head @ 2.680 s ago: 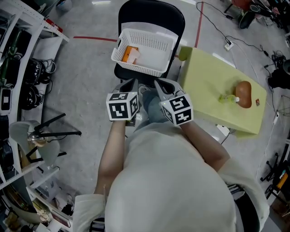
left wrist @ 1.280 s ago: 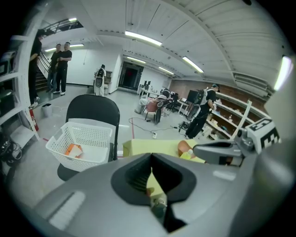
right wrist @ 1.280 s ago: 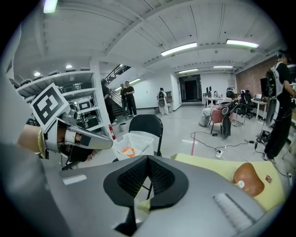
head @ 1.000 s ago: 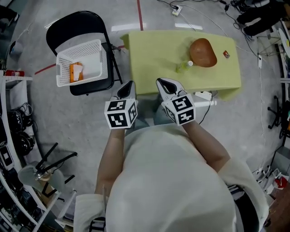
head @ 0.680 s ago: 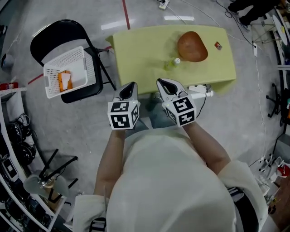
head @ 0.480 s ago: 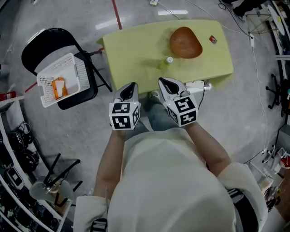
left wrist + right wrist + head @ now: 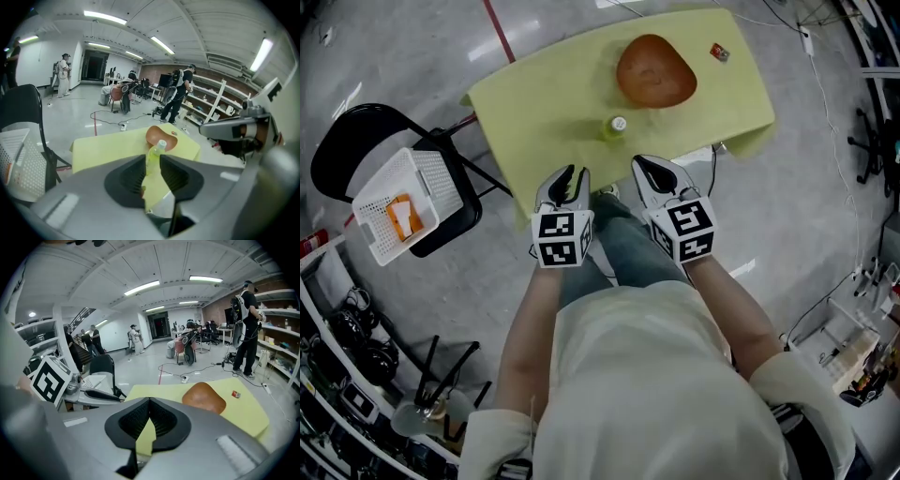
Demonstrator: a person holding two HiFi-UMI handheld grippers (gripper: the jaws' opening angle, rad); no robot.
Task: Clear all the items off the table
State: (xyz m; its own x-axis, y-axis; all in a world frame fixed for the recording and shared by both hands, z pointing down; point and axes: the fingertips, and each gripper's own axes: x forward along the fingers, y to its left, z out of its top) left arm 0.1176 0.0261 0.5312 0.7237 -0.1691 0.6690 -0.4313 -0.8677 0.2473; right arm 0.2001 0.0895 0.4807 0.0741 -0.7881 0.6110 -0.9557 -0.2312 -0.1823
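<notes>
A yellow-green table (image 7: 544, 94) carries a brown bowl (image 7: 654, 70), a small green bottle (image 7: 614, 127) with a white cap, and a tiny red item (image 7: 718, 52). My left gripper (image 7: 572, 176) hangs just short of the table's near edge. Its jaws have just been opening and stand a little apart with nothing between them. In the left gripper view the bottle (image 7: 154, 154) shows through that gap, farther off, with the bowl (image 7: 161, 136) behind it. My right gripper (image 7: 645, 167) is beside the left one, shut and empty; its view shows the bowl (image 7: 204, 398) and red item (image 7: 236, 393).
A white basket (image 7: 384, 178) holding an orange item (image 7: 400, 217) rests on a black folding chair (image 7: 347, 150) left of the table. Shelving with gear (image 7: 356, 375) lines the lower left. Cables (image 7: 862, 122) run over the floor at right. People (image 7: 180, 93) stand beyond the table.
The table has come from the upper right to straight ahead, and the chair with the basket has slid off to the left. Both grippers have neared the table's edge. The left jaws have parted slightly.
</notes>
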